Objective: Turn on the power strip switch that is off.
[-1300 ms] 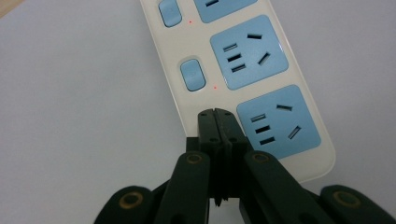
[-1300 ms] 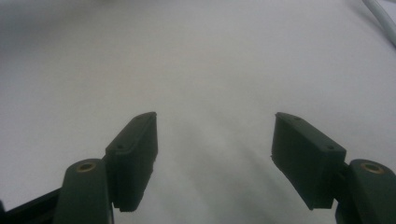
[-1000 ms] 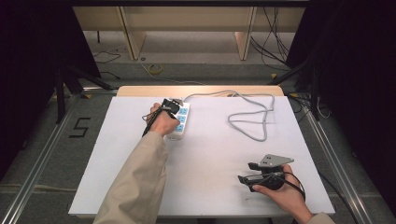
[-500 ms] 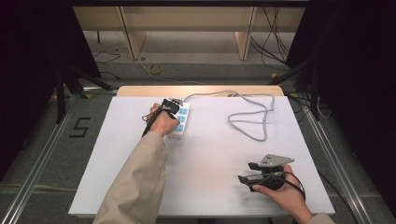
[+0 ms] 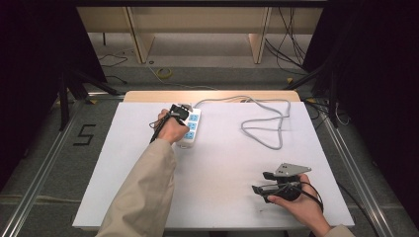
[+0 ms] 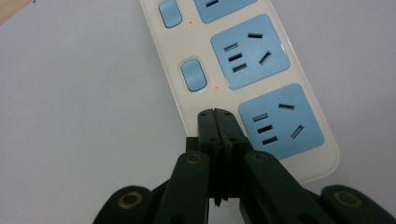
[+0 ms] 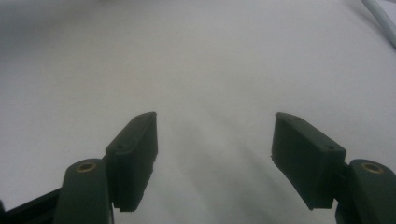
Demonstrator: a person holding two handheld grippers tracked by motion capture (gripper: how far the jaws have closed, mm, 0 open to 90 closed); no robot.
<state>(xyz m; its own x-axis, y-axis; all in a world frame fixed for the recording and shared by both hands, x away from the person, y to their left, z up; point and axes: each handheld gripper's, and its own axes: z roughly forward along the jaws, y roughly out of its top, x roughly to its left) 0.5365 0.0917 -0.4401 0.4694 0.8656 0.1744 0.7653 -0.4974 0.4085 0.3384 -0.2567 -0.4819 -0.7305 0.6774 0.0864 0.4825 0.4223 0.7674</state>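
Jaws of left gripper [image 6: 217, 112] pressed together, nothing between, tips on near end of power strip [image 6: 243, 79], beside last blue socket, at button row. Strip lies at 12 o'clock part of table [image 5: 148, 197], long axis from 6 to 12 o'clock, cable [image 5: 267, 123] leaving far end toward 2 o'clock. Left forearm stretched forward. Right gripper [image 7: 215, 144] jaws wide apart, empty, resting at 5 o'clock, pointing to 9 o'clock.

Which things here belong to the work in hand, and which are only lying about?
In the work:
- power strip
- its nearest switch, under the shut left tool

Lying about:
- grey cable looped on the white table
- open right tool, resting apart with nothing between its jaws
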